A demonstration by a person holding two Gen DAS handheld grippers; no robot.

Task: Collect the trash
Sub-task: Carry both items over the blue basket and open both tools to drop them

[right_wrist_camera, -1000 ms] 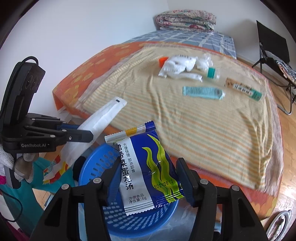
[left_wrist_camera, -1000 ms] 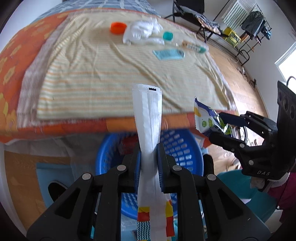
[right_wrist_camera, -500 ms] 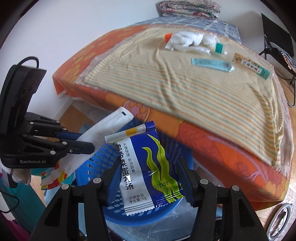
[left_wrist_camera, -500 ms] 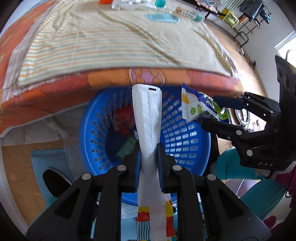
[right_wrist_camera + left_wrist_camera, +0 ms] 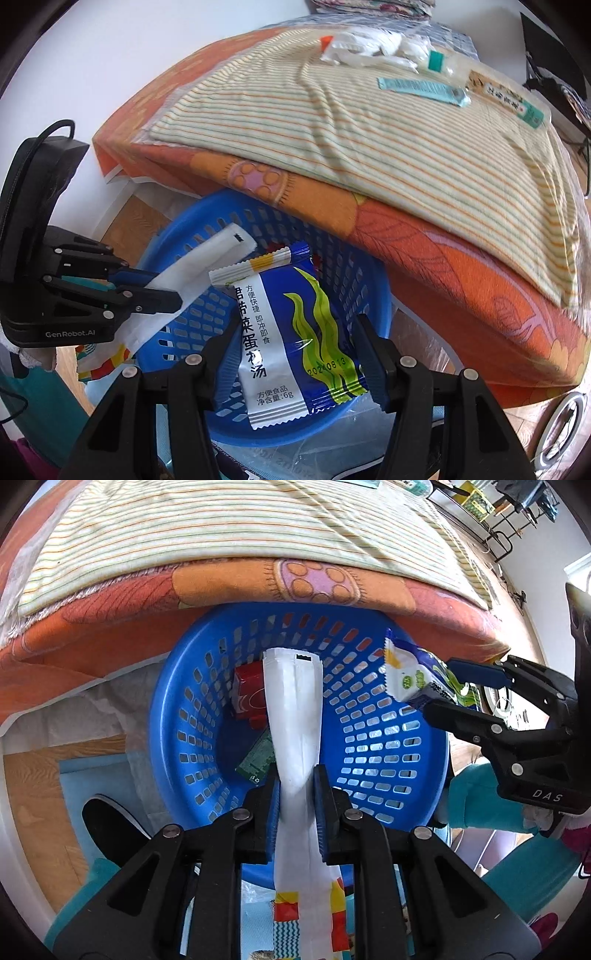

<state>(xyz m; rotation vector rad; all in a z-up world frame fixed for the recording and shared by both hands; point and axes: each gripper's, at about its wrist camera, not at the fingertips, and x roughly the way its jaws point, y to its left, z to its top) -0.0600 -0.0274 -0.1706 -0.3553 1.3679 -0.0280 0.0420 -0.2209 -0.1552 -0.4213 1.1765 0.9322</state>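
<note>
Both grippers hang over a blue basket [image 5: 388, 738] that sits on the floor, tucked against the edge of a bed [image 5: 461, 277]. Left gripper [image 5: 295, 794] pinches a long white wrapper [image 5: 293, 709]: pads pressed on its narrow waist, plain white end reaching out over the basket mouth, printed red-yellow end trailing back under the gripper body. In the right wrist view the same wrapper [image 5: 207, 266] slants up from the left gripper [image 5: 162, 291] at the left edge, its tip above the basket rim [image 5: 380, 306]. Right gripper [image 5: 295, 354] holds a blue soup packet [image 5: 288, 332] flat between its fingers, jaws about half spread to the packet's width, gripping its two side edges; green wavy print and white panel face the camera. Seen from the left wrist, the packet [image 5: 410, 675] sticks out from the right gripper [image 5: 443, 686] over the right side of the basket. Inside the basket, on the bottom: a red pack [image 5: 247, 698] and a green pack [image 5: 258, 757], both partly hidden behind the white wrapper. On the striped blanket [image 5: 369, 129], well away from the basket at the far side of the bed: crumpled white plastic [image 5: 365, 48], an orange cap [image 5: 325, 40], a teal flat wrapper [image 5: 421, 88], a bottle with teal cap [image 5: 443, 62] and a long tube-like pack [image 5: 509, 99]. A dark shoe [image 5: 107, 827] shows on the floor left of the basket.
</note>
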